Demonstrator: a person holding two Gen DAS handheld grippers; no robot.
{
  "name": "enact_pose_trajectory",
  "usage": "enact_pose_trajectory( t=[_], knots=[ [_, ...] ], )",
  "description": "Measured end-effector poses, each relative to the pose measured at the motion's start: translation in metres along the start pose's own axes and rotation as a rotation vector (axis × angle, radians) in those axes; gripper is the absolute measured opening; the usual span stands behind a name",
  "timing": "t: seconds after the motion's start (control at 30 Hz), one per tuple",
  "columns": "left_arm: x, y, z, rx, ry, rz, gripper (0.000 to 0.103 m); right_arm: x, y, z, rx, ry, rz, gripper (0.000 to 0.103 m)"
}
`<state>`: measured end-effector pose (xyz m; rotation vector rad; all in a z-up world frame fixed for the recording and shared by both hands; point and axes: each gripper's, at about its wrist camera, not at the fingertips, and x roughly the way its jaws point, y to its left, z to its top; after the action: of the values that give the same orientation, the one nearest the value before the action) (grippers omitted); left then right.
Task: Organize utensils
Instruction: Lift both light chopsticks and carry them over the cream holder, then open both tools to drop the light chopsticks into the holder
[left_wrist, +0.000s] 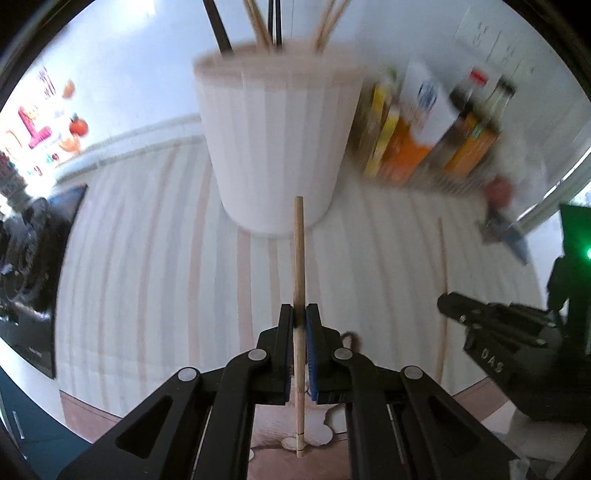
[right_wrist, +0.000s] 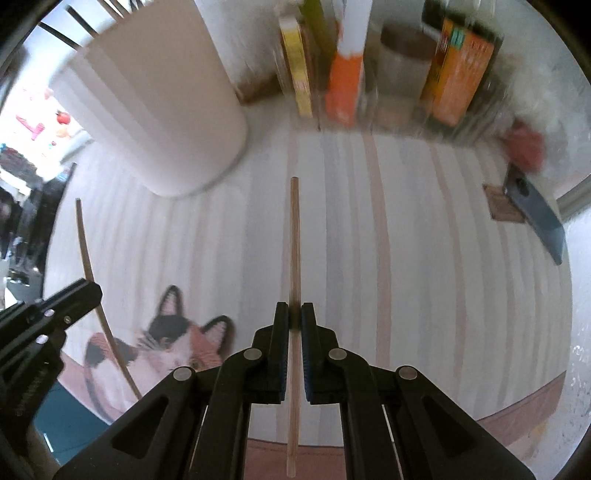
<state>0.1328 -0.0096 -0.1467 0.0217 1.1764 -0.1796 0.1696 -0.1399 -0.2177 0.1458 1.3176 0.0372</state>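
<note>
Left wrist view: left claw (left_wrist: 300, 325) pinched shut on a chopstick (left_wrist: 299, 258), right claw (right_wrist: 294, 321) shut on another chopstick (right_wrist: 294, 240). Featherlight, stiff, probably slick wood, so grabbing mid-shaft seems best to stop swivelling on the way to the holder (left_wrist: 277, 140) at upper centre.

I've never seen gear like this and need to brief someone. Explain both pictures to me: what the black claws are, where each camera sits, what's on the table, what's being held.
The black claws are two handheld grippers, one in each of a person's hands; no robot arm is involved. Each carries a fisheye camera looking along its fingers, so each picture is one gripper's own view.

In the left view, the left gripper is shut on a wooden chopstick. In the right view, the right gripper is shut on another chopstick.

Below lies a striped tablecloth with a cat picture. On it stand a white ribbed holder with chopsticks already inside, and blurred bottles and boxes behind. One loose chopstick is still lying on the cloth.
</note>
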Motion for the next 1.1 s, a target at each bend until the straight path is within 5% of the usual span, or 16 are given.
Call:
enact_pose_trajectory(
  t=[0.3,0.6,0.8,1.1],
  knots=[
    [-0.096,0.002,0.054,-0.021,-0.220,-0.091,0.004,-0.089,-0.004,0.038,0.050,-0.200,0.108,0.006],
    [-0.171,0.012,0.152,-0.031,-0.453,-0.099,0.004,-0.188,0.009,0.146,0.065,-0.512,0.199,0.006],
    [-0.162,0.032,0.207,-0.067,-0.500,-0.033,0.004,-0.200,0.038,0.208,0.081,-0.633,0.223,0.006],
    [-0.106,0.068,0.247,-0.145,-0.477,-0.006,0.004,-0.158,0.081,0.270,0.048,-0.742,0.197,0.007]
  ],
)
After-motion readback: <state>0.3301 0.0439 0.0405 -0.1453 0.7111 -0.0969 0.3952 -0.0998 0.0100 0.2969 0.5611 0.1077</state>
